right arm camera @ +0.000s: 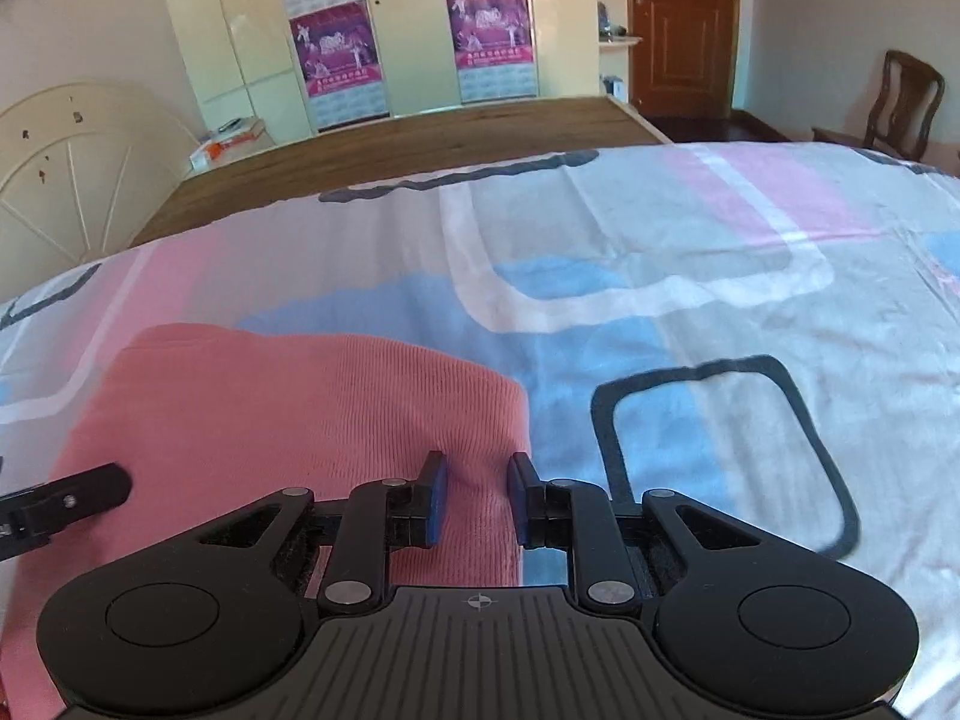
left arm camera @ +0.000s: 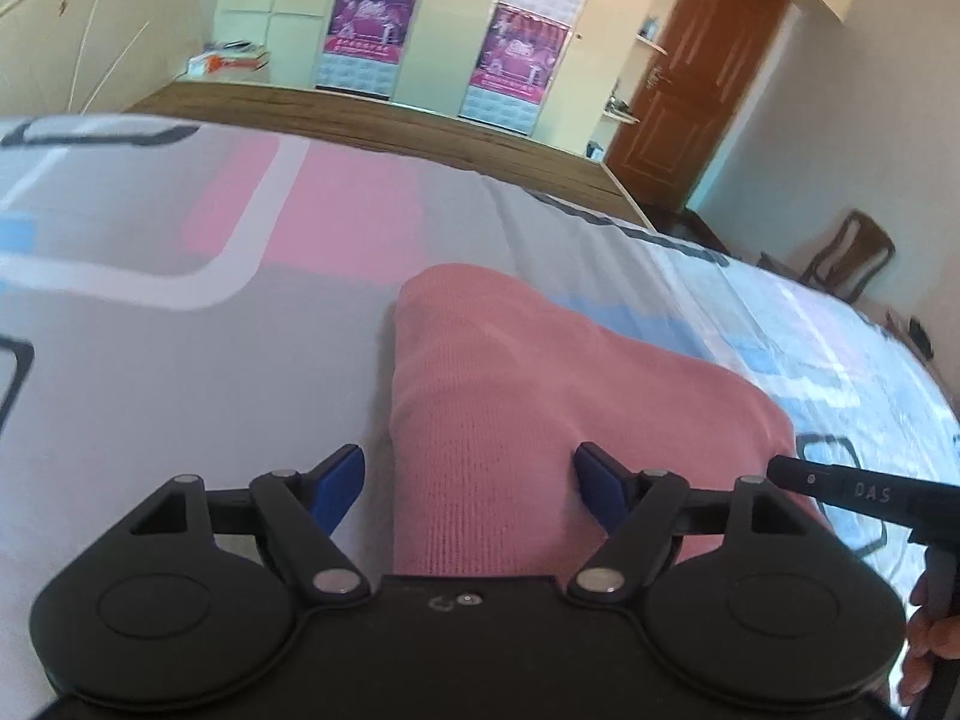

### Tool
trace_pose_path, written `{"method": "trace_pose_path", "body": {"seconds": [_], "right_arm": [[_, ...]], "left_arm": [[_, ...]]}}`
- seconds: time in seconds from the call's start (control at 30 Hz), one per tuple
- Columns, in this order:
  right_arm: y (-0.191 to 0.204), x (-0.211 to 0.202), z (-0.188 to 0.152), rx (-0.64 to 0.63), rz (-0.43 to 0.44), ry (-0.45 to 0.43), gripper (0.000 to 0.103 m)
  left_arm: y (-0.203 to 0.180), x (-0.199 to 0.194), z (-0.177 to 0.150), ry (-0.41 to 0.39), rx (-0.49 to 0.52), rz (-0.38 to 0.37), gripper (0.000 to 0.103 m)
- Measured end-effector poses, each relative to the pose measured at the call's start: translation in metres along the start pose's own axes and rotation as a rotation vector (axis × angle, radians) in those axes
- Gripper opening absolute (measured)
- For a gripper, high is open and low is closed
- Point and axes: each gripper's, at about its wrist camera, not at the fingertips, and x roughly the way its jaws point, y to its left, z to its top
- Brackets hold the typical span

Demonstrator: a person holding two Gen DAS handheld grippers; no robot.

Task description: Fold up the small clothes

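A pink knit garment (left arm camera: 510,396) lies folded on the patterned bedsheet (left arm camera: 150,360); it also shows in the right wrist view (right arm camera: 288,414). My left gripper (left arm camera: 469,480) is wide open, its blue pads on either side of the garment's near left part. My right gripper (right arm camera: 476,498) is partly open, its jaws astride the garment's near right edge, with cloth between the pads (right arm camera: 435,501). The right gripper's tip (left arm camera: 840,486) shows at the right of the left wrist view. The left gripper's tip (right arm camera: 72,498) shows at the left of the right wrist view.
The bed's wooden footboard (right arm camera: 420,138) lies beyond the sheet. Wardrobe doors with posters (right arm camera: 420,30) and a brown door (right arm camera: 678,30) stand at the back. A wooden chair (right arm camera: 900,102) stands at the right, a cream headboard-like panel (right arm camera: 72,180) at the left.
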Motion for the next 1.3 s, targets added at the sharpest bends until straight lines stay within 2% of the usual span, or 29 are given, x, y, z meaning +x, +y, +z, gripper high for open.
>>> {"method": "trace_pose_path", "body": {"seconds": [0.13,0.23,0.33,0.5,0.77,0.93,1.0,1.1,1.2,1.3], "right_arm": [[-0.012,0.004,-0.002,0.028,0.005,-0.031,0.021],[-0.009,0.002,-0.002,0.009,0.010,-0.028,0.021],[-0.008,-0.006,0.001,0.004,0.012,-0.030,0.021],[0.003,-0.036,-0.006,-0.044,0.050,-0.076,0.021],[0.009,-0.058,-0.025,-0.065,0.068,-0.075,0.021],[0.007,-0.070,-0.038,-0.069,0.063,-0.076,0.021],[0.007,-0.068,-0.044,-0.094,0.041,-0.065,0.021],[-0.003,-0.054,-0.051,-0.062,0.022,-0.016,0.021],[-0.009,-0.051,-0.054,-0.020,0.030,-0.008,0.021],[-0.006,-0.058,-0.055,-0.030,0.028,-0.015,0.021]], "left_arm": [[0.005,-0.001,-0.001,0.005,-0.040,-0.002,0.082],[-0.006,-0.005,-0.002,-0.021,0.048,0.026,0.082],[-0.004,-0.007,0.001,0.011,0.001,0.027,0.082],[-0.018,-0.019,0.000,-0.005,0.086,0.065,0.081],[-0.023,-0.033,0.001,0.001,0.102,0.073,0.081],[-0.031,-0.052,-0.011,0.008,0.138,0.055,0.080],[-0.034,-0.056,-0.020,0.026,0.148,0.041,0.080],[-0.036,-0.051,-0.034,0.040,0.168,0.055,0.083],[-0.033,-0.048,-0.032,0.043,0.154,0.061,0.086],[-0.035,-0.051,-0.030,0.045,0.164,0.068,0.086]]}}
